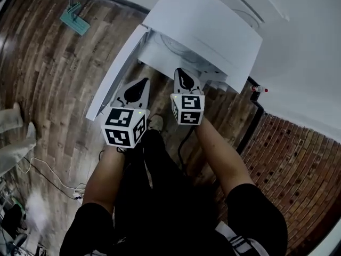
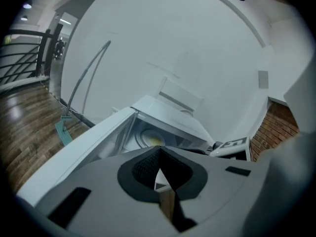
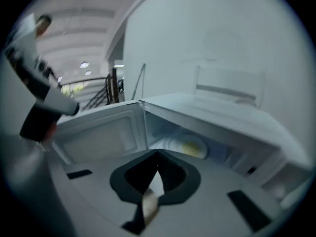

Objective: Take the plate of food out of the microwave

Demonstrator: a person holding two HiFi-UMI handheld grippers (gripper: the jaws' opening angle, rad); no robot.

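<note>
A white microwave (image 1: 209, 32) stands ahead with its door (image 1: 113, 74) swung open to the left. Inside sits a white plate (image 2: 148, 138) with yellow food on it, and the same plate (image 3: 190, 146) shows on the turntable in the right gripper view. My left gripper (image 1: 136, 90) hangs just in front of the open door, jaws together and nothing between them. My right gripper (image 1: 185, 80) is level with the cavity's front edge, also shut and empty. Both are short of the plate. In the head view the plate is mostly hidden.
A teal floor tool (image 1: 74, 19) on a pole lies on the wood floor at the far left. A black cable (image 1: 249, 133) runs down beside the microwave over the brick-patterned floor. Someone's feet (image 1: 15, 126) stand at the left edge. A white wall rises behind the microwave.
</note>
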